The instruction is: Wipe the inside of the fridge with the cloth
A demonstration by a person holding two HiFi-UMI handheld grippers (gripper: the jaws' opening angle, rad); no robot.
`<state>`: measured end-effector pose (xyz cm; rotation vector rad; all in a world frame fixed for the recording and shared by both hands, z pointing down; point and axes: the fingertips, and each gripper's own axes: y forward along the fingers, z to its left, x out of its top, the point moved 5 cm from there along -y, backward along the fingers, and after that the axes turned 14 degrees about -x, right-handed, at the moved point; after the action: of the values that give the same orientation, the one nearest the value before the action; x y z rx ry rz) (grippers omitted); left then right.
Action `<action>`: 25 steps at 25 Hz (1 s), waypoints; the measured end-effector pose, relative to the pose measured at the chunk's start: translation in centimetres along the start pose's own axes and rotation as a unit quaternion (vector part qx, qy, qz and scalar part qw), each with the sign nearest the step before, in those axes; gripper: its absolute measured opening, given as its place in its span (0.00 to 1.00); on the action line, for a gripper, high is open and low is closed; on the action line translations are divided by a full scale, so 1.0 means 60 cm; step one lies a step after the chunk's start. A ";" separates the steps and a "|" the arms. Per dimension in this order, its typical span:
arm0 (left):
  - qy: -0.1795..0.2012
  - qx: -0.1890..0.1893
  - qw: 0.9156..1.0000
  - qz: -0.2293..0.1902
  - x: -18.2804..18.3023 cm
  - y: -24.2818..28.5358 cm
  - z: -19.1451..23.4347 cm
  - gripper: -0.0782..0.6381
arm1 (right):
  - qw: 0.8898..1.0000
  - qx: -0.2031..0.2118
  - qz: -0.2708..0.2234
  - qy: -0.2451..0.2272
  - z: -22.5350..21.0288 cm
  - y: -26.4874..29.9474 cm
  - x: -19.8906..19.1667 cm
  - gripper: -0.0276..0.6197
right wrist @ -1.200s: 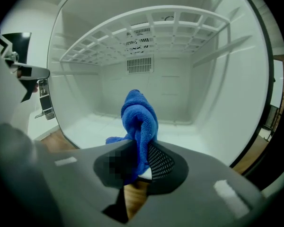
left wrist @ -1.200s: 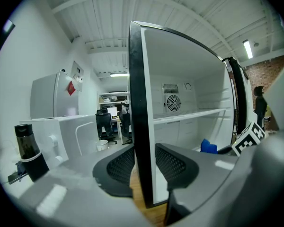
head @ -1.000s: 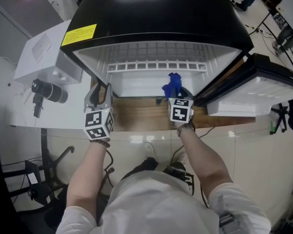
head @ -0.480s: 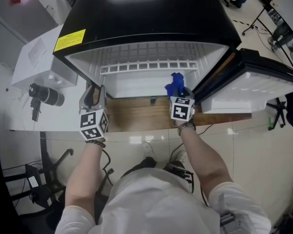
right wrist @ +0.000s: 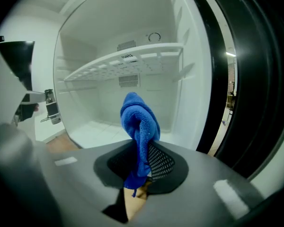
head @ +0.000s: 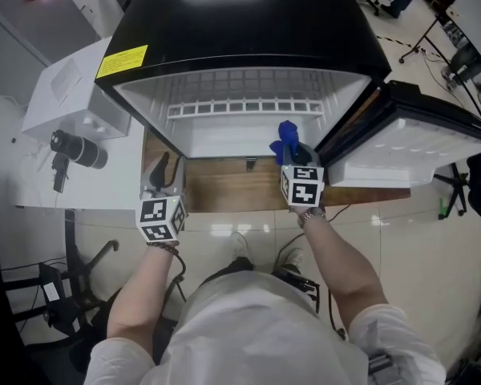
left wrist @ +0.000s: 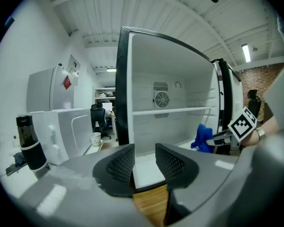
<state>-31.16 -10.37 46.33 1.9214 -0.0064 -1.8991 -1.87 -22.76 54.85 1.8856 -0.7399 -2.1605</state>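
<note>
The black fridge [head: 248, 22] stands open, its white inside [head: 248, 139] crossed by a wire shelf [head: 244, 107]. My right gripper [head: 297, 157] is at the opening's right front corner, shut on a blue cloth [head: 286, 141] that sticks up from the jaws. In the right gripper view the cloth [right wrist: 141, 124] hangs bunched between the pads of the right gripper [right wrist: 141, 162], in front of the fridge floor [right wrist: 99, 131]. My left gripper [head: 161, 171] is outside the left front corner. Its jaws stand apart with nothing between them in the left gripper view [left wrist: 145, 157].
The fridge door [head: 417, 147] swings open to the right. The fridge sits on a wooden top [head: 224, 187]. To the left a white box [head: 72, 87] and a black cylinder-shaped device [head: 78, 151] rest on a white table. A mug [left wrist: 95, 138] stands far left.
My left gripper has drawn back from the fridge's front corner toward the person. My right gripper has risen slightly, with the cloth still held.
</note>
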 end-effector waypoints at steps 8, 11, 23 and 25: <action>0.055 -0.152 0.987 0.014 0.019 0.048 -0.102 0.37 | 0.990 0.129 -0.035 -0.052 0.034 -0.085 0.020 0.14; 0.073 -0.210 0.975 0.018 0.034 0.067 -0.139 0.42 | 0.982 0.172 -0.043 -0.067 0.038 -0.116 0.028 0.14; 0.146 -0.391 0.905 0.080 0.046 0.112 -0.270 0.54 | 0.936 0.323 -0.066 -0.125 0.044 -0.205 0.054 0.14; 0.153 -0.413 0.894 0.088 0.048 0.112 -0.288 0.55 | 0.924 0.352 -0.065 -0.133 0.044 -0.217 0.056 0.14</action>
<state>-12.54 -12.11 45.02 1.5078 0.6021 -1.1602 -2.62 -12.43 45.89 1.9758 -1.6776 -2.4775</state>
